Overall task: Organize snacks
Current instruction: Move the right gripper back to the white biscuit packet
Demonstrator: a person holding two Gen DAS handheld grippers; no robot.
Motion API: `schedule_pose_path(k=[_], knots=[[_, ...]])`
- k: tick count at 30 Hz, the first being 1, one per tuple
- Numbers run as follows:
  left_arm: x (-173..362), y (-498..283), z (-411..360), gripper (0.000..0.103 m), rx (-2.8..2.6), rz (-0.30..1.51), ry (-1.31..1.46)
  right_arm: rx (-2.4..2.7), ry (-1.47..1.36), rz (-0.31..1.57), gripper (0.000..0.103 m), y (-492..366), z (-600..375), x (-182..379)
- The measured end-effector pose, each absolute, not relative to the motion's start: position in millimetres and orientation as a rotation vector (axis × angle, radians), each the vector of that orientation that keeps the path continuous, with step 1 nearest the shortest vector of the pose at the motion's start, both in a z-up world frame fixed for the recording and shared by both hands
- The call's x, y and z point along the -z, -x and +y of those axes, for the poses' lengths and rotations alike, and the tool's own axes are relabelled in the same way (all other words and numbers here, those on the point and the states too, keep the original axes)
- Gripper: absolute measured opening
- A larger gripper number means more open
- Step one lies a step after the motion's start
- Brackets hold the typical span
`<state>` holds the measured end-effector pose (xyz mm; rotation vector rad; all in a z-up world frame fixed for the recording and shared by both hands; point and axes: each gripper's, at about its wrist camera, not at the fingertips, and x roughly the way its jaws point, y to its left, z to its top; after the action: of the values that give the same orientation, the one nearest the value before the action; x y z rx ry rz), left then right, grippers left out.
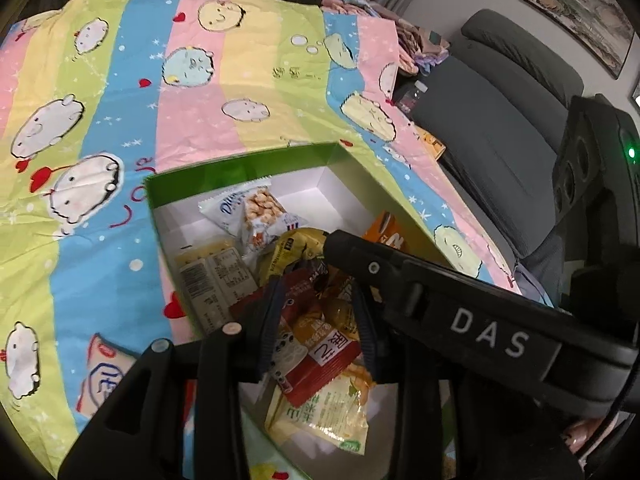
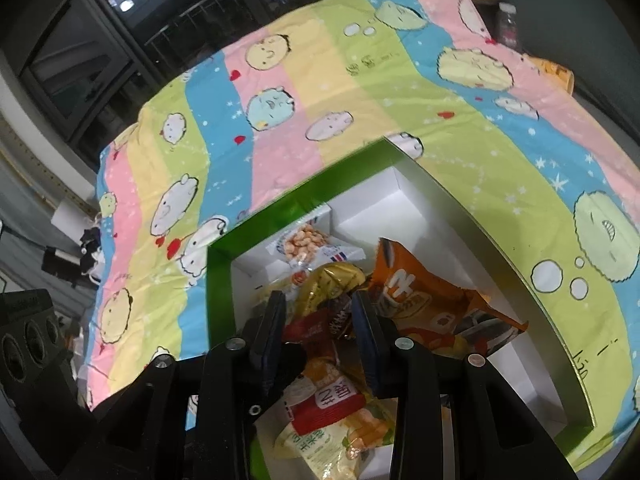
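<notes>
A green box with a white inside [image 1: 240, 168] [image 2: 224, 276] sits on the striped cartoon cloth and holds several snack packets. My left gripper [image 1: 320, 300] is open just above the pile, over a dark red packet [image 1: 296, 288] and a red-and-white packet [image 1: 320, 360]. My right gripper [image 2: 318, 308] is open above the same pile; its black body [image 1: 460, 320] crosses the left wrist view. A white-blue peanut packet [image 1: 256, 208] [image 2: 308, 244], a yellow packet [image 1: 296, 244] [image 2: 332, 280] and an orange bag [image 2: 432, 304] lie in the box.
A pink-white snack packet [image 1: 104, 376] lies on the cloth left of the box. A grey sofa [image 1: 500, 120] stands to the right, with a small orange box [image 1: 432, 144] at the cloth's edge. A dark window [image 2: 100, 40] is behind the table.
</notes>
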<state>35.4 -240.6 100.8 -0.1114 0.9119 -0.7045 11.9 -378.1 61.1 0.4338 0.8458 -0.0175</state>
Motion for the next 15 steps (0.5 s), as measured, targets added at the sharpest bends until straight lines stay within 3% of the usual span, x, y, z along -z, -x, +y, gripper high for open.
schedule_pose_path(k=[5, 7, 10, 15], knots=[[-116.0, -23.8, -208.6, 0.061, 0.667, 0.864, 0.128, -0.009, -0.384, 0.821, 0.040, -4.6, -361.8, -75.4], [-121.5, -18.3, -188.2, 0.079, 0.644, 0.843, 0.140, -0.035, -0.355, 0.814, 0.055, -0.6, -352.3, -81.5], [-126.8, -11.5, -151.4, 0.088, 0.585, 0.816, 0.174, -0.087, -0.308, 0.794, 0.076, 5.6, -335.9, -88.9], [-119.8, -2.8, -86.4, 0.096, 0.442, 0.829, 0.212, -0.223, -0.251, 0.828, 0.077, 5.0, -296.7, -88.6]])
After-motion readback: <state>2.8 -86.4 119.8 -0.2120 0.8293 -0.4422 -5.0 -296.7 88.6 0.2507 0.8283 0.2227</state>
